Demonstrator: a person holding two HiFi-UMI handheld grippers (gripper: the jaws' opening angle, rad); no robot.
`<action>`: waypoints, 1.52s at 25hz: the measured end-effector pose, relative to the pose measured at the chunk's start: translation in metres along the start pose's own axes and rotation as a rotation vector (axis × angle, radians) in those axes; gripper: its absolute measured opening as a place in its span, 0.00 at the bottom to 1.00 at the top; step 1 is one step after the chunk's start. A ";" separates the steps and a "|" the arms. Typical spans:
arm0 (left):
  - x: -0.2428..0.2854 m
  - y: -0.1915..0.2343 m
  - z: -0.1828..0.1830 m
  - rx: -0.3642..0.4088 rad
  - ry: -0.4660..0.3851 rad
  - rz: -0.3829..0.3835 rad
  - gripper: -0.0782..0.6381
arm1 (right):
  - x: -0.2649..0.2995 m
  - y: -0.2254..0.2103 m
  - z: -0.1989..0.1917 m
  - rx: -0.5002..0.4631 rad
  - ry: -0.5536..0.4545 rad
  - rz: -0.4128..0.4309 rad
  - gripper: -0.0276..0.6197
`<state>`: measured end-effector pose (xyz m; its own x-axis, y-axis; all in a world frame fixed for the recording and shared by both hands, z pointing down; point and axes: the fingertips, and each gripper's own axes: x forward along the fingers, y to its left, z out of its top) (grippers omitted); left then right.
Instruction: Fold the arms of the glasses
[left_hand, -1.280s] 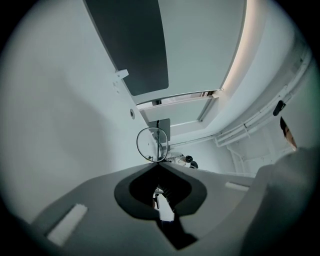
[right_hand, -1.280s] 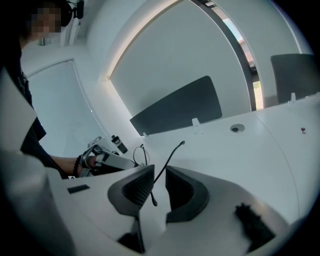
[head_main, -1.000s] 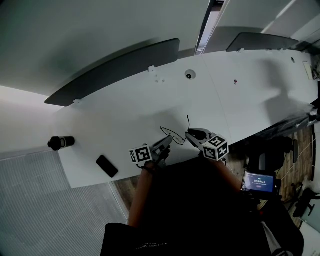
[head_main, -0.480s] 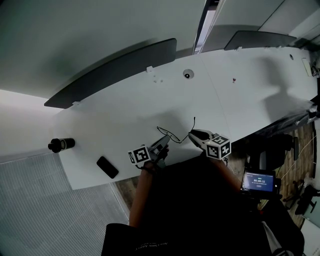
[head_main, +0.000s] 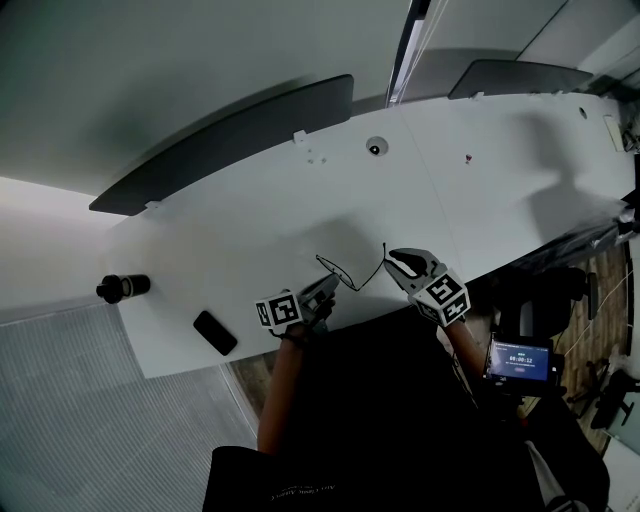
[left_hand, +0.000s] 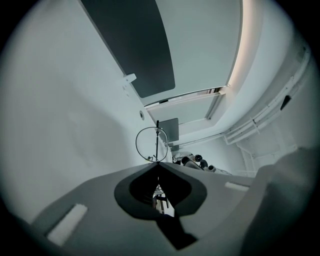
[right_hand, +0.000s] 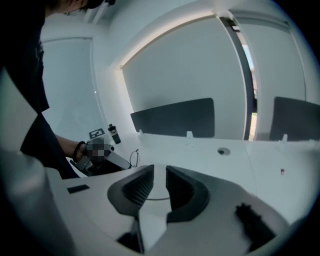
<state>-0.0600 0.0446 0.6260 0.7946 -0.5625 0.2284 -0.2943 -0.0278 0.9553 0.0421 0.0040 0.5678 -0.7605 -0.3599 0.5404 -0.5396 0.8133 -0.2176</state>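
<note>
Thin wire-framed glasses (head_main: 338, 270) hang just above the white table (head_main: 250, 230), near its front edge. My left gripper (head_main: 330, 287) is shut on the frame. In the left gripper view one round lens (left_hand: 152, 144) stands right past the closed jaw tips. My right gripper (head_main: 393, 260) sits to the right of the glasses, beside the tip of one raised arm (head_main: 384, 250). Its jaws stand a narrow gap apart, with white table showing between the ribbed pads (right_hand: 141, 186). In the right gripper view the glasses (right_hand: 134, 158) are small at the left gripper's tip (right_hand: 120, 161).
A black bottle (head_main: 122, 287) and a dark phone (head_main: 214, 332) lie at the table's left end. Dark partition panels (head_main: 230, 140) line the far edge, with a round grommet (head_main: 375, 148) in front. A lit screen (head_main: 518, 360) sits below the table's right front edge.
My right gripper has rolled and drawn slightly up and right, away from the glasses. The raised glasses arm has shifted a little right. The left gripper keeps its hold almost still.
</note>
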 end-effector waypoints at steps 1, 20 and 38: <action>0.001 0.000 -0.002 -0.001 0.004 0.000 0.12 | 0.005 0.008 0.007 -0.043 0.004 0.028 0.16; 0.008 -0.015 -0.021 0.048 0.074 -0.006 0.12 | 0.064 0.076 -0.022 -0.208 0.265 0.244 0.16; 0.009 -0.024 -0.040 0.044 0.126 -0.043 0.12 | 0.060 0.060 -0.030 -0.330 0.341 0.198 0.16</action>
<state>-0.0243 0.0734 0.6131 0.8667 -0.4515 0.2121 -0.2795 -0.0874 0.9562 -0.0246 0.0449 0.6116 -0.6461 -0.0599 0.7609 -0.2127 0.9716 -0.1041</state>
